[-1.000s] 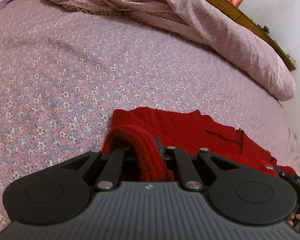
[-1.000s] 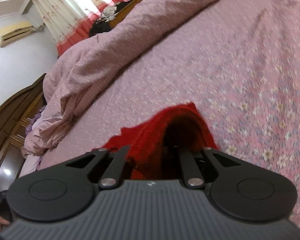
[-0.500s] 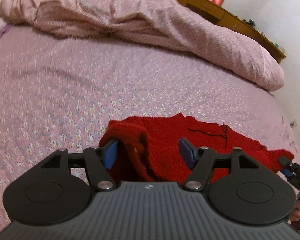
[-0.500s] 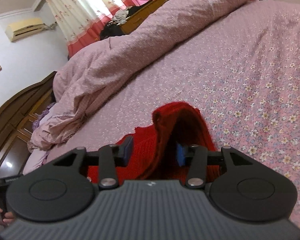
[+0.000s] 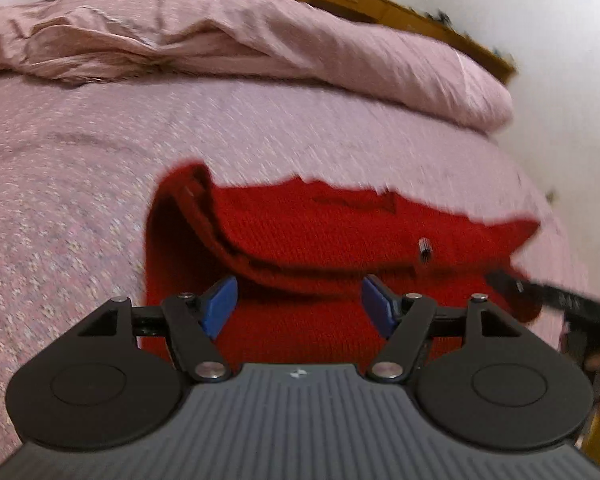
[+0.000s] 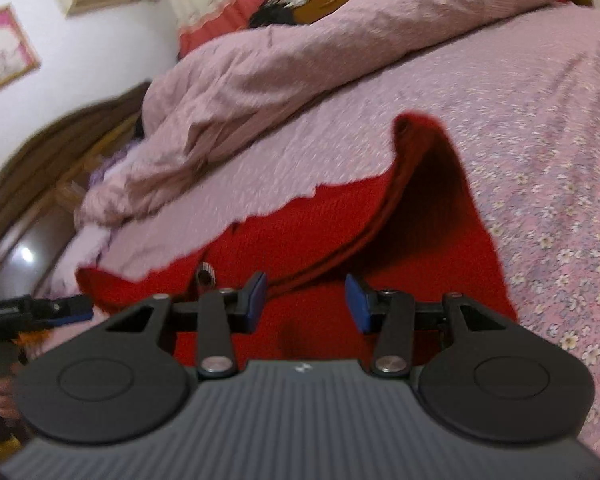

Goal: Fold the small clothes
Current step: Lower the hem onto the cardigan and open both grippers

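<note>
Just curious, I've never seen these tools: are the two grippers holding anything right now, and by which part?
Nothing is held. The left gripper and right gripper are both open, blue pads apart, above the folded red knitted sweater.

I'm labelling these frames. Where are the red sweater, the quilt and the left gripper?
red sweater (image 5: 320, 240), left wrist view, flat knit top layer
quilt (image 6: 260, 72), right wrist view, bunched middle
left gripper (image 5: 296, 306), left wrist view, midway between blue fingertips
</note>
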Tool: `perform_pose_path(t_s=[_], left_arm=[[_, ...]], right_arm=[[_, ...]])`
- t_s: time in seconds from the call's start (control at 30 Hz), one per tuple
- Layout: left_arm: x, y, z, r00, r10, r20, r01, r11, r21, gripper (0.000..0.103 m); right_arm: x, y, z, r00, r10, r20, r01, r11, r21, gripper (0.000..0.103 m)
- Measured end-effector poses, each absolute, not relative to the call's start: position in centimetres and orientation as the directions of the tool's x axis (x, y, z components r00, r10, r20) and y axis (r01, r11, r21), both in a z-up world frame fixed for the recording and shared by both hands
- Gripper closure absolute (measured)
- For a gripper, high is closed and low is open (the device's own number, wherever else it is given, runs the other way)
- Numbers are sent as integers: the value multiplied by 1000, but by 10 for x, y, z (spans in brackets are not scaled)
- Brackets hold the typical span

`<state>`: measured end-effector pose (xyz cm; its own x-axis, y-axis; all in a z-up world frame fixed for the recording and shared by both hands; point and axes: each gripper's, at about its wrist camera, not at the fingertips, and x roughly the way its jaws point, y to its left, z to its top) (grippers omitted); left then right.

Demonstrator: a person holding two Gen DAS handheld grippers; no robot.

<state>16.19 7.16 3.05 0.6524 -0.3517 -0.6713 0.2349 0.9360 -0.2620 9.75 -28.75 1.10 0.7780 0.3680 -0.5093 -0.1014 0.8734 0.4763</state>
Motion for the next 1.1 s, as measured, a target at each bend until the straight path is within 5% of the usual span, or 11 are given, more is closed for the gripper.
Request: perform_pose_path(t_s=[0.2,0.37,1.1], left_arm=[[164,46,-1,673,-206,-710,283,959,-10,31],[187,38,-6,716,-151,-682,260,964,60,31],[249,48,5,757,-24,-653,88,994,66,31]], right_arm=[[94,-260,6,793,283,-539,-172,954,247,57],[102,-248,7,815,225,-533,-183,974,132,58],[161,-282,9,877,80,-475,44,969,245,58]])
